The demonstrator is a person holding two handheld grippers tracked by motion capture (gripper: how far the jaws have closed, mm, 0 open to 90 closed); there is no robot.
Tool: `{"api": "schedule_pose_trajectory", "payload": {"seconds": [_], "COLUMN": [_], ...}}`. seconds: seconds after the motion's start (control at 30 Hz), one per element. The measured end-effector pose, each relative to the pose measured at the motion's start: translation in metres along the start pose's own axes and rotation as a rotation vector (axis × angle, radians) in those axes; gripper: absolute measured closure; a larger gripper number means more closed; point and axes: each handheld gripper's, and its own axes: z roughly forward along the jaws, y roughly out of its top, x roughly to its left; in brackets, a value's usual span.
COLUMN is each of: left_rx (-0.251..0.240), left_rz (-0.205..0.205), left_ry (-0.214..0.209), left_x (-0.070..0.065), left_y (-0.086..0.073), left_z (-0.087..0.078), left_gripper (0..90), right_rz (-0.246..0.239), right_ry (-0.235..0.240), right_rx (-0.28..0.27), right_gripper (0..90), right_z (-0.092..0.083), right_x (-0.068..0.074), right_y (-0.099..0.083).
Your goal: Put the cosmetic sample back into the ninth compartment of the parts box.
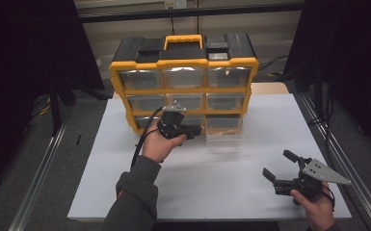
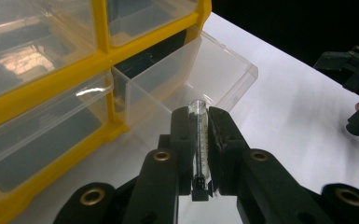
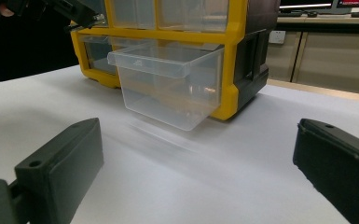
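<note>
Drawers number nine in the yellow-and-black organizer point(image 1: 183, 62), three rows of three, all clear plastic; one of them, the bottom-right drawer point(image 1: 224, 130), is pulled out over the white table point(image 1: 221, 192) while the other eight sit closed. Two grippers are at work, one in each hand. One thing is held: a single small glass vial point(image 2: 199, 140), clamped between the pads of the left gripper point(image 2: 199, 140), whose jaws are closed tight on its sides. In the left gripper view the vial's long axis runs along the jaws, its rounded clear end pointing out past the fingertips toward the open drawer and its dark end back toward the gripper body. In the high view the left gripper point(image 1: 192, 131) is just in front of the organizer's bottom row, beside the open drawer. The right gripper point(image 1: 278, 168) is low near the table's right front corner, well apart from the organizer, its jaws spread wide with nothing between them.
</note>
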Motion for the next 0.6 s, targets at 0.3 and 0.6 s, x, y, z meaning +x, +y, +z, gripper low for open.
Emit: {"api": "schedule_pose_trajectory", "payload": {"seconds": [0.3,0.6], "left_rx": [0.005,0.001], "left_rz": [0.008,0.008], "left_ry": [0.007,0.011], "left_x": [0.001,0.001], "left_y": [0.007,0.014], "left_z": [0.002,0.003], "left_gripper": [81.4,81.4], "right_rz": [0.001,0.006], "right_ry": [0.001,0.002], "right_rx": [-0.001,0.001], "right_gripper": [1.0,1.0], "right_z": [0.0,0.0], "right_x": [0.0,0.001], "right_y": [0.0,0.0]}}
